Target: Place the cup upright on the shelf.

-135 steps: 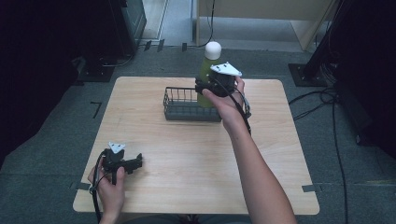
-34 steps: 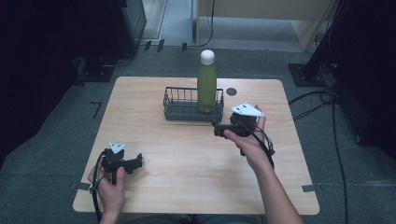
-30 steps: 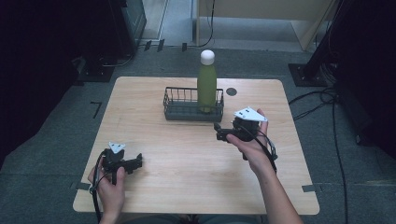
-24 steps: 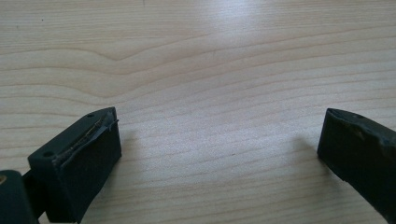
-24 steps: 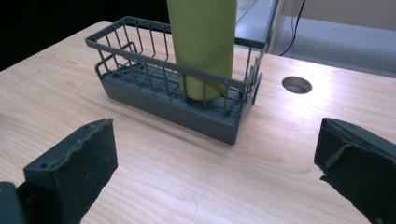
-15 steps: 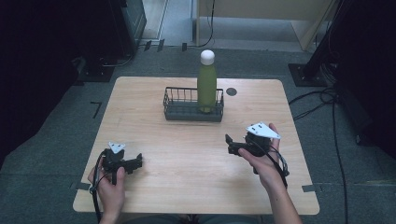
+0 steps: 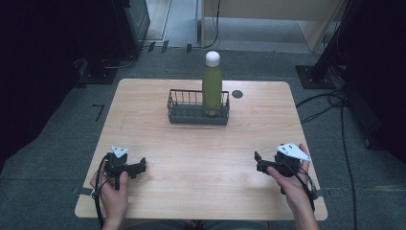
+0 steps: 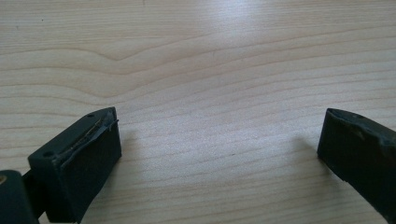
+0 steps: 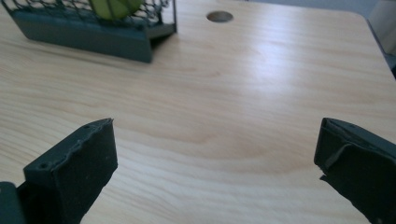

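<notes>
A green bottle [image 7: 212,85] with a white cap stands upright in the right end of a dark wire basket [image 7: 189,113] at the back middle of the wooden table [image 7: 201,153]. Its green base [image 9: 114,7] shows through the basket mesh [image 9: 84,35] in the right gripper view. My left gripper [image 7: 140,166] rests open near the front left edge, with bare wood between its jaws [image 8: 219,154]. At the front right my right gripper [image 7: 258,162] is open too, well clear of the basket, nothing between its jaws [image 9: 215,158].
A round cable hole [image 7: 237,94] sits in the tabletop just right of the basket, and shows as a dark hole [image 9: 219,17] in the right gripper view. Grey carpet and cables [image 7: 330,103] surround the table. Dark equipment stands at the back left.
My right gripper let go of the bottle, now standing in the basket, and drew back toward the front right of the table. The left gripper has stayed put.
</notes>
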Demonstrator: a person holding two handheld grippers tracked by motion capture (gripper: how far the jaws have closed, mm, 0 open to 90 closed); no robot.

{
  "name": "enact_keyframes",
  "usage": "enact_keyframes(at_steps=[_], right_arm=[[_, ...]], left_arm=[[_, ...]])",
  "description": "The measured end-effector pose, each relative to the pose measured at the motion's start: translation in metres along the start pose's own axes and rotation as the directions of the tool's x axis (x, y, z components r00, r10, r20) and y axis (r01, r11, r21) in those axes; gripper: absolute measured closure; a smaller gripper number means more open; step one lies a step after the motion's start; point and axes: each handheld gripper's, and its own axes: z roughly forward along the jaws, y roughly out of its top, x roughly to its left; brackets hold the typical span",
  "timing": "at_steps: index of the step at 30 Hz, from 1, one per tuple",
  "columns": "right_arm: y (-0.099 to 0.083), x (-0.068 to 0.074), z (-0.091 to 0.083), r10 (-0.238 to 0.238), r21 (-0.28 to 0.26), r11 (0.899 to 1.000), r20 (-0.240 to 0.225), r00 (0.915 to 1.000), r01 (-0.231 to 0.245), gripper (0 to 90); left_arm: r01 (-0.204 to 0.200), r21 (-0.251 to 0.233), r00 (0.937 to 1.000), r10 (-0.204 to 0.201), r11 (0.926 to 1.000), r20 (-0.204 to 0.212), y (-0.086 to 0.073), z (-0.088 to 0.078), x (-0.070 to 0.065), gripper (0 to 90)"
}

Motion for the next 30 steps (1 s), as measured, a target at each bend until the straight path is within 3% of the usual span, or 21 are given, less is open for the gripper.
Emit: enact_keyframes(at_steps=[9, 15, 20, 25, 30], right_arm=[[-0.03, -0.03, -0.011, 0.021, 0.039, 0.999, 0.069, 0.9974, -0.024, 0.0], [-0.052, -0.053, -0.02, 0.039, 0.074, 0.996, 0.136, 0.99, -0.05, 0.0], [-0.066, -0.066, -0.022, 0.072, 0.097, 0.991, 0.154, 0.9854, -0.088, 0.0], [-0.073, -0.071, -0.021, 0.081, 0.132, 0.986, 0.159, 0.9841, -0.102, 0.0], [-0.072, -0.069, -0.018, 0.043, 0.158, 0.985, 0.169, 0.9846, -0.07, 0.0]], left_arm=[[-0.002, 0.001, 1.0, 0.002, 1.0, 0.0, 0.0, 0.0, 0.0, 0.1], [0.0, 0.0, 1.0, 0.0, 1.0, 0.0, 0.0, 0.0, 0.0, 0.1], [0.0, 0.0, 1.0, 0.0, 1.0, 0.0, 0.0, 0.0, 0.0, 0.1], [0.0, 0.0, 1.0, 0.0, 1.0, 0.0, 0.0, 0.0, 0.0, 0.1], [-0.004, 0.002, 1.0, 0.004, 1.0, 0.0, 0.0, 0.0, 0.0, 0.1]])
